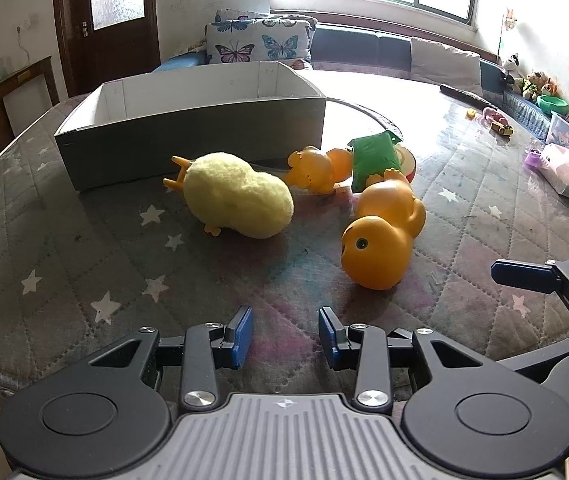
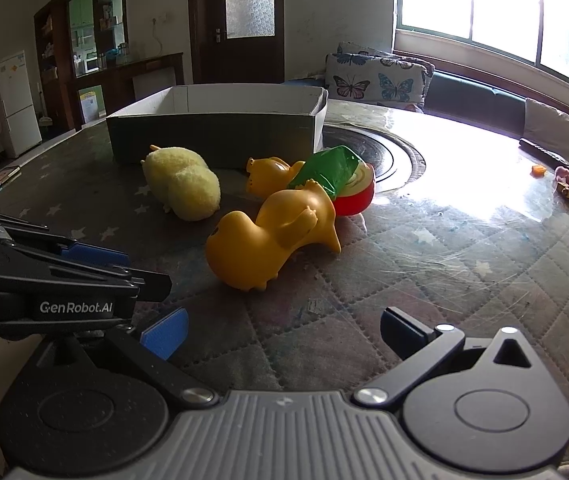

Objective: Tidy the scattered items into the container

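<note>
A grey cardboard box [image 1: 188, 136] [image 2: 212, 136] with a white inside stands open at the back of the table. In front of it lie a fluffy yellow plush chick [image 1: 236, 196] [image 2: 184, 184], a small orange rubber toy [image 1: 312, 170] [image 2: 268, 174], a green packet [image 1: 374, 156] [image 2: 328, 170], a red and cream ball [image 1: 409, 164] [image 2: 358, 192] and a big orange rubber duck [image 1: 384, 236] [image 2: 272, 236] on its side. My left gripper [image 1: 285, 336] is open and empty, short of the toys. My right gripper [image 2: 284, 334] is open wide and empty, near the duck.
The table has a quilted star-pattern cover [image 1: 84, 264] under clear plastic, with a round turntable [image 2: 384, 160] in its middle. Small toys [image 1: 496, 122], a dark remote [image 1: 464, 96] and a plastic bag [image 1: 568, 172] lie at the far right. Butterfly cushions [image 1: 260, 40] sit behind.
</note>
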`<state>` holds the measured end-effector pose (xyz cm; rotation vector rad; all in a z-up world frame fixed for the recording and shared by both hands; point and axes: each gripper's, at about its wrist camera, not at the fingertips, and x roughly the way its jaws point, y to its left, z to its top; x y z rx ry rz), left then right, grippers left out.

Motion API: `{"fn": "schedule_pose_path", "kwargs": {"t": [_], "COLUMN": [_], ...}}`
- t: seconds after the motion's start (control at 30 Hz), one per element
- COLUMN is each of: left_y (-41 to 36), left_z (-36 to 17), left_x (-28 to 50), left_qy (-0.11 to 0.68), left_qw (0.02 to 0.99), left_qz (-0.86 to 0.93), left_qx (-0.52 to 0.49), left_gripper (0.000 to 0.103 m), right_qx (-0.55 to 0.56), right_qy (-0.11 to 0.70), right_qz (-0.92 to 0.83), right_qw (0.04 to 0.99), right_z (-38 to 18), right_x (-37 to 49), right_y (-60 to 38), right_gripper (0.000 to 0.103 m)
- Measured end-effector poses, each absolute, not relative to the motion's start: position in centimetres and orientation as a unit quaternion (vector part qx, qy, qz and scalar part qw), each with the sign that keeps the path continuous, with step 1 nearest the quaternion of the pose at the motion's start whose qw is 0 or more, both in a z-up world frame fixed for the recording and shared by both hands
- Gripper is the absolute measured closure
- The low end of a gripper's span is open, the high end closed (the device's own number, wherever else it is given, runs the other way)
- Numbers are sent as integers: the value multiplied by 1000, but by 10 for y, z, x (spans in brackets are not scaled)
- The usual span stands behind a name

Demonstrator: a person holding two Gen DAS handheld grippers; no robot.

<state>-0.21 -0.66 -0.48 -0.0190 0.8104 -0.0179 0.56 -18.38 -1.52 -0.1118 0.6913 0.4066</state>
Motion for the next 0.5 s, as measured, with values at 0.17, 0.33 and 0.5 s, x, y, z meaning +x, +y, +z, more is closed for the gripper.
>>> {"fn": "schedule_pose_path", "kwargs": {"t": [0.17, 0.33, 0.5], "left_y": [-6, -6, -5], "left_z": [-5, -5, -5], "left_x": [0, 3, 5], "left_qy": [397, 399, 402], "left_qw": [918, 917, 916], "left_qz": [-8, -8, -7], "left_qx": [-9, -9, -9], "left_gripper": [64, 64, 64], "right_qx": [-55, -57, -57], "right_qy": [338, 340, 341], "right_qz": [198, 199, 200], "right_qw": [918, 917, 917], "right_z": [-14, -16, -17], "right_x": [7, 11, 15], "right_y": [-185, -180, -178], "right_gripper": [0, 0, 0]}}
